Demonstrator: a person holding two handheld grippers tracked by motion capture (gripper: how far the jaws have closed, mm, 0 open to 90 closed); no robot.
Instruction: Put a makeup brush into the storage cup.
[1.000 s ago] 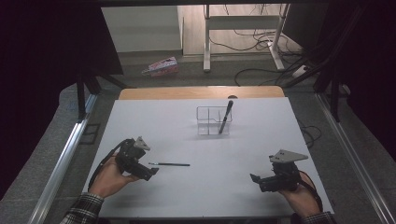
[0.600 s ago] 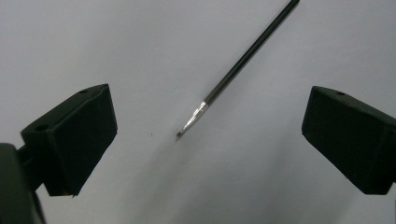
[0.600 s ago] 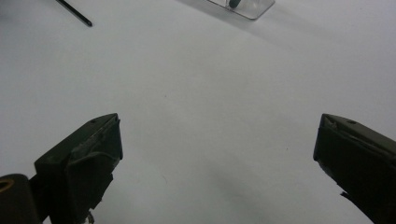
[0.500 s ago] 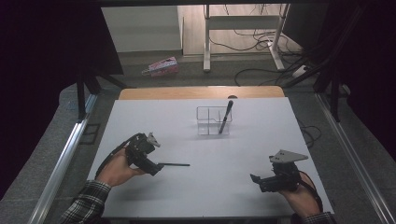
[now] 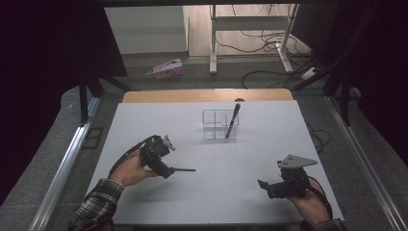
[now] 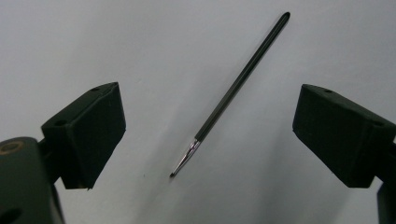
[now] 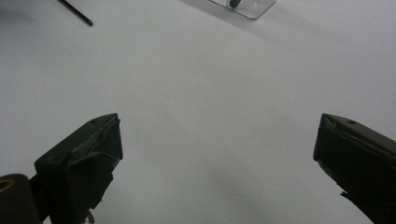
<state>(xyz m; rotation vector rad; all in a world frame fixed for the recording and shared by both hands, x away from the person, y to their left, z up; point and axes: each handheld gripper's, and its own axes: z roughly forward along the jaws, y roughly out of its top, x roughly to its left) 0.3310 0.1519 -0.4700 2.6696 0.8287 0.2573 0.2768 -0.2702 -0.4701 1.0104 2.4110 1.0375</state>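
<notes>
Left claw (image 5: 179, 169) over pen (image 6: 232, 92) lying flat on tabletop (image 5: 231, 192); jaws apart, just been closing, pen between them untouched (tip toward camera); right claw (image 5: 262, 184) agape, empty.

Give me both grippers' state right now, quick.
Left gripper: open, jaws just been closing, thin black pen lying on the white table between them, untouched.
Right gripper: open, holding nothing.
</notes>
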